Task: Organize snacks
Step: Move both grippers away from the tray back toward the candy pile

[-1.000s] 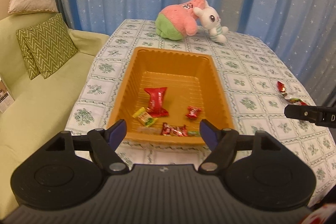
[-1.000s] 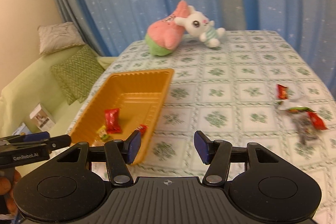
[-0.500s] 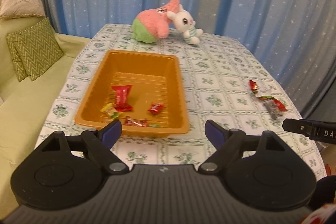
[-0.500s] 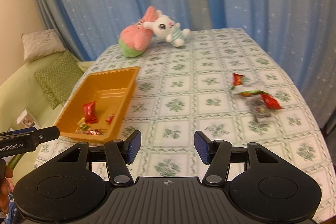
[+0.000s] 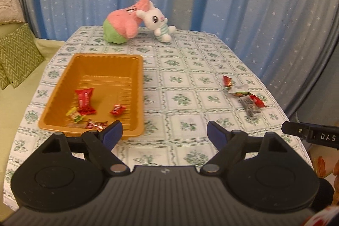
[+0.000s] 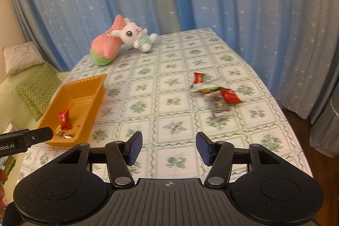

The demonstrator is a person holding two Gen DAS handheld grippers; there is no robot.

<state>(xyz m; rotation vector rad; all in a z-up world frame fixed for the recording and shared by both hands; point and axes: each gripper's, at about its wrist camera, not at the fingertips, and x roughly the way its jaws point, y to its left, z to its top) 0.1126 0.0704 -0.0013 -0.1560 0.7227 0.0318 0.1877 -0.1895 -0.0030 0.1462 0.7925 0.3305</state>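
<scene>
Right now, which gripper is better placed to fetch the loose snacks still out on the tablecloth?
Right. The right gripper is open, empty and aimed past the orange tray toward the loose snack pile. The left gripper, also open, sits beside the tray, with the pile off to its right.

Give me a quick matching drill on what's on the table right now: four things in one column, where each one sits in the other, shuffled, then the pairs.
Things:
1. large red candy
2. white bunny plush
3. loose snack pile
4. orange tray

Places:
A. on the bare tablecloth, right side of the table
B. left side of the table, nearer than the plush toys
C. inside the tray
D. far end of the table, leaning against the pink plush

Pairs: 1-C, 2-D, 3-A, 4-B
</scene>
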